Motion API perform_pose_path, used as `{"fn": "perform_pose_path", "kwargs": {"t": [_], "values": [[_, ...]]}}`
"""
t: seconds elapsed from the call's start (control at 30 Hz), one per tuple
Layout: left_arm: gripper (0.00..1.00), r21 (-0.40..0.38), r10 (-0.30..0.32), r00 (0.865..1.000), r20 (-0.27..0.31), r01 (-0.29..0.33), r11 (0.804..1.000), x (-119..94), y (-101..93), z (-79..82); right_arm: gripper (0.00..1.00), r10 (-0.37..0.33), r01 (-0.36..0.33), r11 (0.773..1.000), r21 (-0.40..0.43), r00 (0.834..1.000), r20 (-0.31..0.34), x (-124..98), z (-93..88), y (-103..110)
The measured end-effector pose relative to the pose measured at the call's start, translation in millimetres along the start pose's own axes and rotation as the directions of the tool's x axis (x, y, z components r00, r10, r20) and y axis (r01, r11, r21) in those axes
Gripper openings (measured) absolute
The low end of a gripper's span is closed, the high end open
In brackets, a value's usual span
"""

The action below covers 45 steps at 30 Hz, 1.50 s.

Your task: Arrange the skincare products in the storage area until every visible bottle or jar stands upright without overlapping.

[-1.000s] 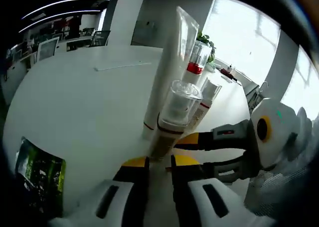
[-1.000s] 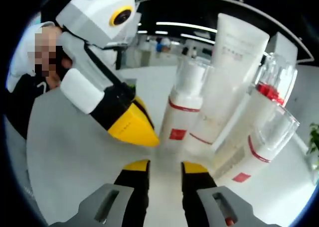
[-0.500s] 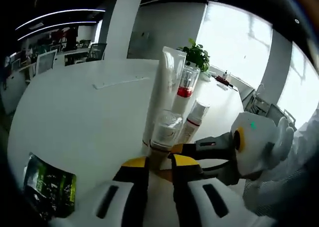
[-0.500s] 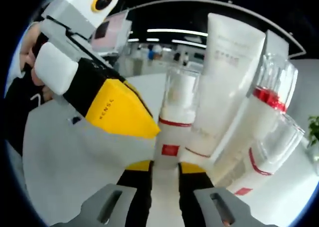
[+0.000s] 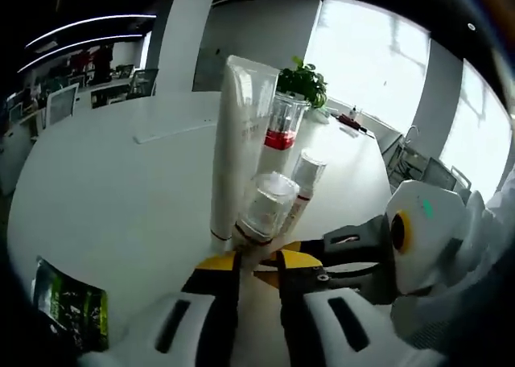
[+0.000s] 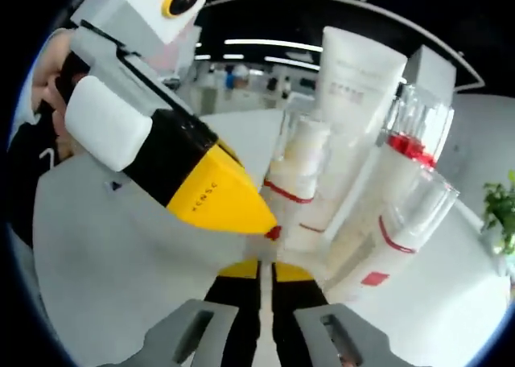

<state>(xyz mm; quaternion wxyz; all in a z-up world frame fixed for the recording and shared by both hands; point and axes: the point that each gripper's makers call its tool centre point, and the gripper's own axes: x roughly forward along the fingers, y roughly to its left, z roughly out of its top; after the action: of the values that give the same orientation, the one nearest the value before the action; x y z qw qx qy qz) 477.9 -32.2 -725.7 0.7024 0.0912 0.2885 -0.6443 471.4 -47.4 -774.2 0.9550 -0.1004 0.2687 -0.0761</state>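
Here left tongs point(image 5: 257, 262) grasp bottle point(image 5: 265, 214); right tongs point(image 6: 265, 272) clenched; green packet point(image 5: 68, 303) left-view.

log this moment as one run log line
stage: tidying cluster | left claw: at base of tilted clear-capped bottle | right claw: shut, low beside cluster | tall white tube: upright | table: white

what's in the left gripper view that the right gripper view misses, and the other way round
Left gripper view alone: a dark green packet lying on the white table, and the right gripper coming in from the right. Right gripper view alone: the left gripper, a person's dark sleeve. Both: the tall white tube and the clear-capped, red-banded bottles clustered beside it.
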Motion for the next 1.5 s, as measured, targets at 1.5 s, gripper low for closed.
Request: {"fn": "perform_pose_path", "kwargs": {"t": [1.5], "values": [[0.17, 0.178, 0.136, 0.987, -0.082, -0.120, 0.977, -36.9, 19.4, -27.7, 0.09, 0.289, -0.277, 0.952, 0.129, 0.954, -0.085, -24.8, -1.5, 14.0]]}}
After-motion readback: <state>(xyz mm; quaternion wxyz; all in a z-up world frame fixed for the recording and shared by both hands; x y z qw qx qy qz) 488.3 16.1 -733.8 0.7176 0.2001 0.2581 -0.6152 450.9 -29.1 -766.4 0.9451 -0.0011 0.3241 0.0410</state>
